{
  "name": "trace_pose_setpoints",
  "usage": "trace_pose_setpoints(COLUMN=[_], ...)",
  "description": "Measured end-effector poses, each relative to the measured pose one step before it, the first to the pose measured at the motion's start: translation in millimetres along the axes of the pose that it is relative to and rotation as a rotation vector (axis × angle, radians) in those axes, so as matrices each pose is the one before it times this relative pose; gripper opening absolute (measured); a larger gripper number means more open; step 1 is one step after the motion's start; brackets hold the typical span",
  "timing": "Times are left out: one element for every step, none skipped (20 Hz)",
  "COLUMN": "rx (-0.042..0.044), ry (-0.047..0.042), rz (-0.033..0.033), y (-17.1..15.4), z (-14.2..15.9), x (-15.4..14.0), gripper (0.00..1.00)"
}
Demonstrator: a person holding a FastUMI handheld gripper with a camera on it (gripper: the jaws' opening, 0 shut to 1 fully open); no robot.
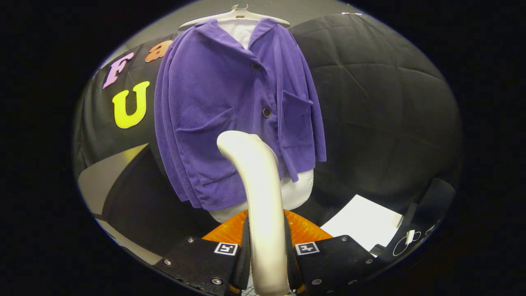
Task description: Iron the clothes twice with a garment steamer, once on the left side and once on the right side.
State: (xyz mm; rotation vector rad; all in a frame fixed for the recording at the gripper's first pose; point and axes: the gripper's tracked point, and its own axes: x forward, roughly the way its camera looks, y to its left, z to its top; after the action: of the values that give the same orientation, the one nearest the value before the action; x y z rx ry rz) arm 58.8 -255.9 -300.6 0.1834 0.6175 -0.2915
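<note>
Gripper cam rides on the gripper (267, 263), looks forward and slightly up along the jaws. Steamer (257, 197) clamped between the jaws, very close. Purple jacket (230, 119) on a hanger (236, 14) hangs near, beyond the jaws, facing the lens.

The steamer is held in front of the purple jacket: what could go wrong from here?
1. The tongs grip the smooth cream steamer low on its handle, so it may twist or slip.
2. The purple jacket hangs loosely on a hanger, so pressing may swing it aside.

Steamer (263, 197) hides jacket (230, 123) hem middle.
</note>
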Motion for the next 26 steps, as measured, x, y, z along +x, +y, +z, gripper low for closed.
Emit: trace_pose_setpoints(rx=[-0.01881,-0.02083,-0.01096,-0.00458,-0.00217,-0.00046,0.00044,0.00265,0.00209,-0.00352,-0.01363,-0.01246,-0.00048,0.00932,0.01108,0.0086,0.00685,0.00477,0.0053,0.00582,0.00674,0.00476,-0.00347,-0.00375,0.00445,0.01066], ry=[-0.03752,-0.04064,-0.02601,-0.01793,-0.01691,-0.01281,-0.01395,-0.01376,-0.00451,-0.00211,-0.00379,-0.00624,-0.00883,-0.01355,-0.01552,-0.01582,-0.01359,-0.01808,-0.02058,-0.01867,-0.01054,-0.00612,-0.01907,-0.01961,-0.01731,-0.02022], rz=[0.01507,0.00922,0.00121,0.00034,0.0,-0.00077,-0.00229,0.00346,0.01183,0.00205,-0.00877,-0.01051,-0.00449,-0.00157,-0.00316,-0.0039,-0.00113,0.00543,0.00609,0.00153,0.00166,0.00175,-0.00266,-0.00576,-0.00422,-0.00176], y=[-2.11,-3.36,-5.09,-6.01,-4.36,-5.2,-6.35,-4.18,-2.77,-5.12,-6.7,-7.09,-5.14,-4.18,-4.0,-4.23,-4.69,-2.22,-2.53,-2.1,-2.54,-0.49,-1.2,-2.13,-0.95,1.07], z=[12.53,15.08,13.06,12.66,10.07,10.41,10.86,9.64,7.47,5.86,7.34,8.08,8.94,10.21,9.97,10.49,8.46,9.66,9.11,8.95,6.75,7.17,9.78,13.1,10.96,10.51], x=[-9.26,-7.71,-6.08,-4.62,-3.36,-2.06,-0.2,1.07,1.57,1.82,1.56,1.81,1.58,2.12,1.78,1.96,2.34,2.06,2.17,4.8,4.86,5.05,4.17,-0.53,3.45,3.96], gripper=[0.36,0.36,0.36,0.36,0.36,0.36,0.36,0.36,0.36,0.36,0.36,0.36,0.36,0.36,0.36,0.36,0.36,0.36,0.36,0.36,0.36,0.36,0.36,0.36,0.36,0.36])
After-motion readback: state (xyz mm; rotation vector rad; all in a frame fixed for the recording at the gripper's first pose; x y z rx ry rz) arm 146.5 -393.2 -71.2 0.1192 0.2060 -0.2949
